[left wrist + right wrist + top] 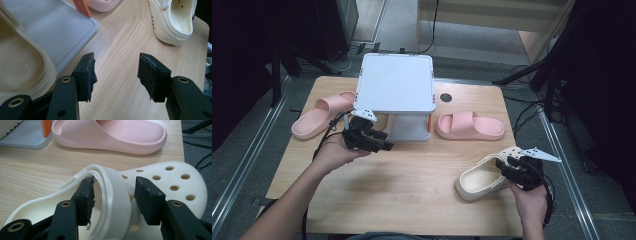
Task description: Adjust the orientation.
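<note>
A cream clog (482, 179) lies at the table's front right. My right gripper (507, 164) is at its toe end. In the right gripper view the right gripper (113, 187) is open, its jaws on either side of the clog's heel strap (115, 195) folded over the holed upper, without pinching it. My left gripper (385, 140) hovers open just in front of a white two-level rack (396, 82). In the left gripper view nothing lies between the jaws of the left gripper (116, 65), only bare wood. A second cream shoe (20, 65) rests on the rack's grey bottom plate (57, 27).
One pink slide (318, 116) lies left of the rack, another pink slide (469, 126) to its right, just behind the clog. The rack has an orange post (82, 7). Bare wooden table (412, 185) stretches between the two grippers. A round hole (445, 97) sits near the back edge.
</note>
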### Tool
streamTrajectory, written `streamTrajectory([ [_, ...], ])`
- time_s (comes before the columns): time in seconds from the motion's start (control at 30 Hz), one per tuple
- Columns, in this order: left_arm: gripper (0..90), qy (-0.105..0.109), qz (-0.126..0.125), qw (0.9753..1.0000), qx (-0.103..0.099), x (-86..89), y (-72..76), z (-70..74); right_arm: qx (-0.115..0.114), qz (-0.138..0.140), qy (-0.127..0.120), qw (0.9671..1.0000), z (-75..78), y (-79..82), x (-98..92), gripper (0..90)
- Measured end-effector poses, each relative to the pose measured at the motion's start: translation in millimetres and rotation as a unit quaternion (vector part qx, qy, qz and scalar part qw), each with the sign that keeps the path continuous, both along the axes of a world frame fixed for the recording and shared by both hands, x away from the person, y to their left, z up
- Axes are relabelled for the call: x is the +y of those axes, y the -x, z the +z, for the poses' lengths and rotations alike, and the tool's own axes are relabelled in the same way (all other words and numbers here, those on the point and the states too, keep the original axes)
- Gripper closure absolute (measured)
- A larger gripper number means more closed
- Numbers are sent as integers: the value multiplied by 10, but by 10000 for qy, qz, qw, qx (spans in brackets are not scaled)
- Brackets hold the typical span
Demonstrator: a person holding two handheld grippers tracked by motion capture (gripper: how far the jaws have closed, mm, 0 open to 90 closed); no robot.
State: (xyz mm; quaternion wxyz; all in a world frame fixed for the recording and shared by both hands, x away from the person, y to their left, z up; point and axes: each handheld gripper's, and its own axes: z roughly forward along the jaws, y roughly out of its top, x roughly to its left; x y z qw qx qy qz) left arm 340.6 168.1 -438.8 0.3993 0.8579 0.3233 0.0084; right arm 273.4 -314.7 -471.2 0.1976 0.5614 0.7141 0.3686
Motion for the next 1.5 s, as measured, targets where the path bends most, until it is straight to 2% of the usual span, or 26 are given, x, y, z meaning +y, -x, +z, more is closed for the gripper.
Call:
streamTrajectory([
  [0.1, 475, -12, -4, 10000, 8, -2, -2, -6, -30, -66, 4, 10000, -13, 9, -5, 554],
  [0.13, 474, -30, -4, 10000, 22, -11, -1, -12, -39, -70, 129, 9999, -23, -4, 13, 579],
  [0.2, 474, -52, -14, 10000, 6, -18, 1, -17, -34, -94, 208, 9997, -28, -12, 30, 601],
  [0.33, 474, -44, -10, 10000, 7, -15, 1, -15, 68, -140, 37, 9999, -14, -21, 21, 661],
  [0.57, 475, -34, 18, 10000, 20, -1, -13, -23, 154, -265, 69, 9995, 51, -52, 24, 718],
  [0.67, 475, -39, 15, 10000, 16, -2, -15, -27, 61, -278, 15, 9996, 107, -36, 17, 746],
  [0.77, 475, -42, 17, 10000, 17, -4, -15, -32, -134, -187, 66, 9997, 201, -13, 74, 778],
  [0.87, 475, -37, 17, 10000, 16, -3, -15, -30, -182, -114, -39, 9998, 249, -7, 106, 787],
  [0.9, 475, -43, 29, 10000, 11, -5, -13, -30, -233, 33, -152, 9996, 312, -2, 168, 792],
  [0.93, 475, -43, 29, 10000, 11, -5, -13, -30, -233, 33, -152, 9996, 312, -2, 168, 792],
  [1.0, 475, -41, 33, 10000, 5, -5, -10, -29, -277, 189, -314, 9989, 367, 6, 244, 792],
  [1.03, 476, -45, 29, 10000, 6, -3, -8, -29, -329, 366, -311, 9983, 413, 9, 348, 791],
  [1.17, 476, -23, 50, 10000, 14, 5, 0, -31, -361, 705, -290, 9964, 463, -11, 559, 790],
  [1.2, 476, -23, 50, 10000, 14, 5, 0, -31, -361, 705, -290, 9964, 463, -11, 559, 790],
  [1.23, 476, -26, 33, 10000, 16, 15, 1, -27, -358, 901, -328, 9948, 488, -35, 679, 790],
  [1.27, 476, -26, 33, 10000, 16, 15, 1, -27, -358, 901, -328, 9948, 488, -35, 679, 790],
  [1.3, 476, -24, 49, 10000, 5, 18, 3, -24, -350, 1072, -400, 9928, 513, -60, 787, 790],
  [1.37, 476, 8, 60, 10000, 16, 23, 8, -24, -342, 1131, -435, 9920, 521, -72, 828, 789],
  [1.43, 477, 11, 72, 10000, 16, 30, 13, -26, -322, 1412, -463, 9884, 546, -125, 1034, 789],
  [1.5, 477, 1, 80, 10000, 14, 35, 15, -26, -330, 1483, -484, 9872, 548, -139, 1084, 789],
])
